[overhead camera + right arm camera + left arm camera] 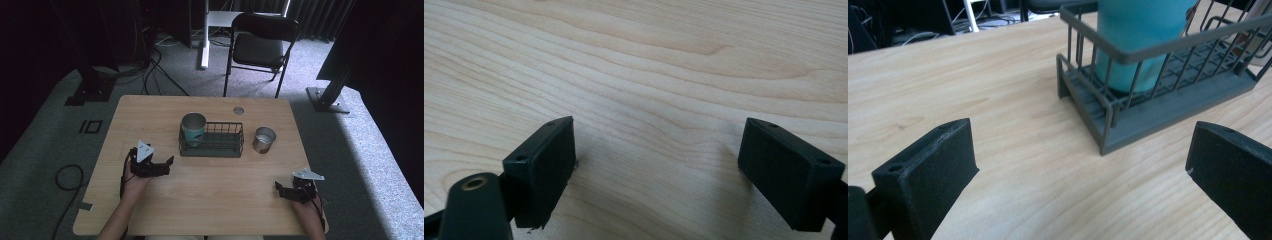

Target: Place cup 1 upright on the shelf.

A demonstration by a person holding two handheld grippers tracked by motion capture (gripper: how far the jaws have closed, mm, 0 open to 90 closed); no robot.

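From where I stood, the left gripper (161, 165) sat low over the table (210, 200) with its jaws wide apart, nothing between them, pointing toward the near left corner of the wire basket (212, 140). The teal cup (193, 128) stood upright inside that basket at its nine o'clock end, touching the bars there. The steel cup (263, 139) stood on the bare wood just beside the basket, at its three o'clock. The right gripper (281, 190) rested near the table's five o'clock corner, jaws also spread and empty, well apart from everything.

The risk, as I judged it, lay in the bars. In the left gripper view the teal cup (1143, 40) stood behind the basket's rails (1128, 100), so a level approach would have met wire first and shoved the light basket toward the steel cup. A grip taken too near the rim might have tipped the cup against the rail.
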